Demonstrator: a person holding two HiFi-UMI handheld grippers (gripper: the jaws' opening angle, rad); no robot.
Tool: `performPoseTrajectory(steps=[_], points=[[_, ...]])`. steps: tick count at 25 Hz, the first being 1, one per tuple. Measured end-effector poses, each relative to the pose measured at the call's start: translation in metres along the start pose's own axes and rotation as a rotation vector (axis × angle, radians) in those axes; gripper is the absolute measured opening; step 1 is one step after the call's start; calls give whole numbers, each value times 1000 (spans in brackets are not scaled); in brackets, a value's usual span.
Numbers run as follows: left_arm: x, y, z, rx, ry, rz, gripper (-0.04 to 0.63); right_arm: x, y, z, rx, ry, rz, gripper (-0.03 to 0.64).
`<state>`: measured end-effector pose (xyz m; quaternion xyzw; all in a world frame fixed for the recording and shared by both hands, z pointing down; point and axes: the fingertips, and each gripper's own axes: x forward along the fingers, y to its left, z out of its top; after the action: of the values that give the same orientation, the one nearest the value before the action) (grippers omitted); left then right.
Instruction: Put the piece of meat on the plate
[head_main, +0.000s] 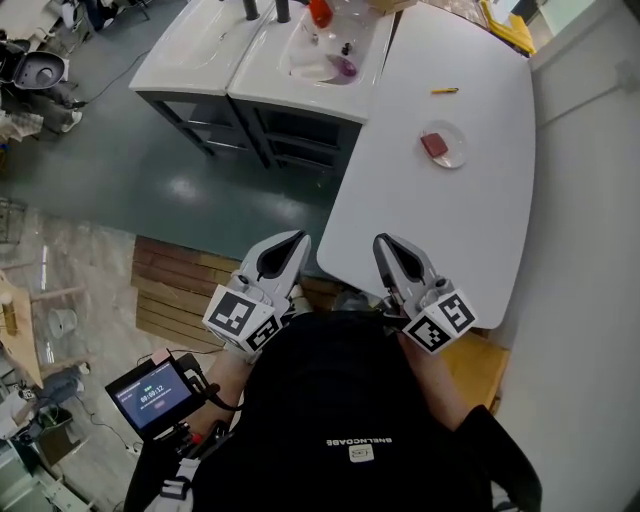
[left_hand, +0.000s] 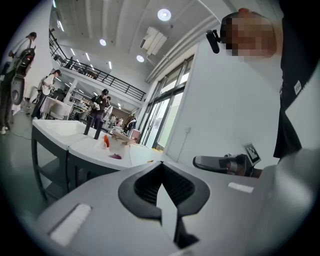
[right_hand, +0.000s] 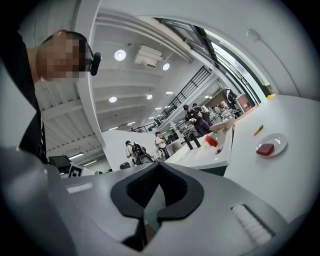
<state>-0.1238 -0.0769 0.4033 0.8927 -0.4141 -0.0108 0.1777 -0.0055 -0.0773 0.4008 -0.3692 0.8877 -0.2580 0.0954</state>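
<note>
Grey-green flooring (head_main: 110, 150) fills the upper left of the head view, with people and workstations visible far off in both claw views. A long white bench (head_main: 440, 220) runs from the lower centre of the frame to the upper right. Against its upper left edge stands a pair of white washbasin units (head_main: 250, 55), and a wooden pallet (head_main: 175, 290) lies on the floor at centre left. A person in a dark top (head_main: 350, 420) occupies the bottom of the frame and holds both tools out level ahead.

The left claw (head_main: 297, 238) hangs just off the bench's near edge, above the pallet, its jaws pressed together with nothing between them. The right claw (head_main: 384, 241) sits over the bench's near end, its jaws likewise closed and empty. A small lit screen (head_main: 152, 392) shows at lower left.

Well apart from both claws, in the upper right of the frame, a pale round plate (head_main: 458, 152) rests on the bench. The red piece of meat (head_main: 435, 145) already lies on it. A yellow pen (head_main: 445, 91) lies on the bench just above the plate.
</note>
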Motion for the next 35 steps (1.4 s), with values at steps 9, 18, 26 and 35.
performPoseTrajectory(steps=[9, 18, 26, 35], points=[[-32, 24, -4, 0, -16, 23, 18, 31, 35, -27, -32, 40, 57, 5], [-42, 42, 19, -19, -11, 18, 18, 60, 58, -22, -53, 72, 59, 5], [-39, 46, 11, -24, -15, 21, 18, 60, 54, -24, -63, 88, 69, 5], [-41, 46, 12, -63, -28, 17, 18, 61, 52, -26, -53, 102, 66, 5]])
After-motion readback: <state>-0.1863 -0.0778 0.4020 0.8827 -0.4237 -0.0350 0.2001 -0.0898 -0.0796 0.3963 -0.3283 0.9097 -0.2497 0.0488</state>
